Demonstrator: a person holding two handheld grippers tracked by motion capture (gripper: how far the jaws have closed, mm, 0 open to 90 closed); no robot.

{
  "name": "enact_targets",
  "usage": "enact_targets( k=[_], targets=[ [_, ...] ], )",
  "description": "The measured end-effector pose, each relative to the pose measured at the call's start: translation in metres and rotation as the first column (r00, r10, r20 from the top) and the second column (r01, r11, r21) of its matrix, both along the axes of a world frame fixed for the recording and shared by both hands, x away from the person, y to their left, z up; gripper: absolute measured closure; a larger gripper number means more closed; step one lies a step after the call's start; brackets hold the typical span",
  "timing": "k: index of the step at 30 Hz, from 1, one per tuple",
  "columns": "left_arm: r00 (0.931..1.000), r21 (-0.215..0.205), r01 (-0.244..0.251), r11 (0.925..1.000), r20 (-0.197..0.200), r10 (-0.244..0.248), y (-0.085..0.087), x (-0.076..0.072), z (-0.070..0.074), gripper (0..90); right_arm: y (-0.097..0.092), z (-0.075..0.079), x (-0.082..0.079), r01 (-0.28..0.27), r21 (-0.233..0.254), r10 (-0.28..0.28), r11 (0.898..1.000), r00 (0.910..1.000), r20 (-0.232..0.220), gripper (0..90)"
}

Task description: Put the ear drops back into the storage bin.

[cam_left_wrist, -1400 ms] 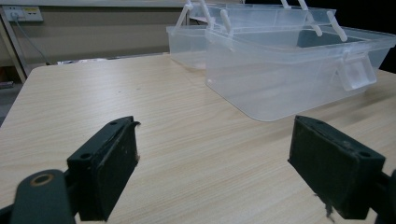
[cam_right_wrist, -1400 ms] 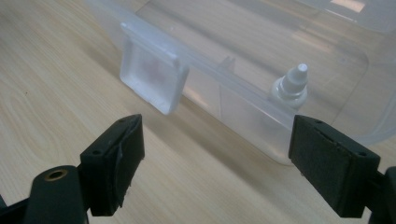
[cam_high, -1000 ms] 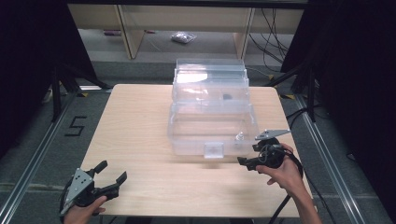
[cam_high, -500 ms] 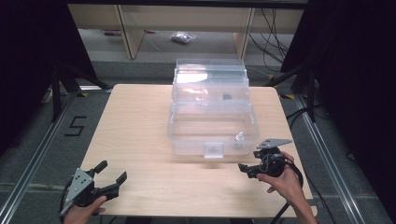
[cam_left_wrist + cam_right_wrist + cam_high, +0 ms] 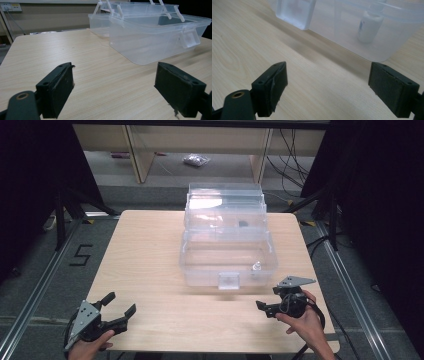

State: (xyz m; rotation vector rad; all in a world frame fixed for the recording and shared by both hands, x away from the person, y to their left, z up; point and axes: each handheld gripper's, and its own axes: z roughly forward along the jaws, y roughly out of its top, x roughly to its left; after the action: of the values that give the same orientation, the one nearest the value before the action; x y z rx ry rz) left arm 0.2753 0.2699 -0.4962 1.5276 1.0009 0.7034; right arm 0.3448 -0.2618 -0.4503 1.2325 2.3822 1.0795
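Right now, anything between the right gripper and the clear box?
Nothing: bare tabletop between the open right gripper and the clear box, seen in the right gripper view. A small bottle stands inside the box, behind its wall.

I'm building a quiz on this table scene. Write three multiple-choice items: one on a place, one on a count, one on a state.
1. Where does the small white bottle stand?
A. Inside the clear plastic storage box
B. On the bare light wooden table
C. Between the left gripper's pads

2. How many hand-held black two-jaw grippers are at the table?
A. One
B. Two
C. Three

3. How do the right gripper jaws stand?
A. Shut on the bottle
B. Shut on nothing
C. Open, holding nothing

Answers: 1 A, the bottle shows through the box's front wall near its right corner. 2 B, the left gripper and the right one. 3 C, the right gripper view shows bare tabletop between its wide-apart jaws.
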Motion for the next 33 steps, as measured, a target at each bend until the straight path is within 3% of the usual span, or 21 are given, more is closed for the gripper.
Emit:
enact_targets(
  k=[1,2,3,4,8,9,14,19,21,28,29,31,33],
  targets=[
    [1.0000,0.003,-0.001,1.0000,-0.001,0.001,0.000,0.000,0.000,14.7,0.000,0.001,-0.001,-0.002,0.002,0.002,1.000,0.9999,-0.013,16.6],
    [0.9999,0.012,-0.002,0.9999,-0.010,0.002,0.000,-0.001,0.001,14.7,0.000,-0.001,-0.002,-0.009,0.006,0.009,1.000,1.0000,0.004,16.6],
    [0.9999,0.011,-0.003,0.9999,-0.010,0.003,0.000,-0.001,0.001,14.6,0.001,-0.001,-0.005,0.009,0.022,-0.009,1.000,0.9998,-0.021,16.5],
    [1.0000,0.010,-0.002,1.0000,-0.010,0.002,0.000,-0.001,0.001,14.7,0.000,-0.002,-0.005,0.002,0.013,-0.002,1.000,1.0000,0.006,16.5],
    [0.9999,0.012,0.000,0.9999,-0.011,0.000,0.000,-0.001,0.000,14.7,0.001,-0.005,-0.010,-0.009,0.027,0.009,1.000,0.9999,0.008,16.4],
    [0.9999,0.010,-0.001,0.9999,-0.011,0.001,0.000,-0.001,0.000,14.7,0.000,-0.006,-0.009,-0.015,0.018,0.014,1.000,0.9994,0.033,16.4],
    [1.0000,0.000,0.003,1.0000,-0.002,-0.003,-0.001,0.000,0.000,14.7,-0.001,-0.009,-0.016,0.005,0.032,-0.006,0.999,0.9996,0.026,16.4],
    [1.0000,0.002,0.005,1.0000,-0.001,-0.005,-0.001,0.000,0.000,14.7,-0.004,-0.013,-0.020,0.002,0.030,-0.003,1.000,0.9986,0.052,16.4],
    [1.0000,0.003,0.007,1.0000,-0.001,-0.007,-0.001,0.000,0.000,14.7,-0.002,-0.016,-0.024,0.022,0.062,-0.024,0.998,0.9992,0.031,16.4],
    [0.9999,0.007,0.008,0.9999,-0.008,-0.008,-0.001,0.000,-0.001,14.7,-0.003,-0.024,-0.031,0.000,0.037,-0.002,0.999,0.9990,0.044,16.4],
    [0.9999,0.011,0.007,0.9999,-0.011,-0.007,-0.001,0.000,0.000,14.7,-0.004,-0.025,-0.030,-0.018,0.036,0.016,0.999,0.9980,0.062,16.4],
    [0.9999,0.008,0.008,0.9999,-0.007,-0.008,-0.001,0.000,-0.001,14.6,-0.004,-0.025,-0.034,0.005,0.041,-0.007,0.999,0.9988,0.049,16.4],
    [0.9999,0.007,0.009,0.9999,-0.006,-0.009,-0.001,0.000,-0.001,14.7,-0.006,-0.027,-0.035,0.012,0.035,-0.014,0.999,0.9979,0.064,16.4]
  ],
)
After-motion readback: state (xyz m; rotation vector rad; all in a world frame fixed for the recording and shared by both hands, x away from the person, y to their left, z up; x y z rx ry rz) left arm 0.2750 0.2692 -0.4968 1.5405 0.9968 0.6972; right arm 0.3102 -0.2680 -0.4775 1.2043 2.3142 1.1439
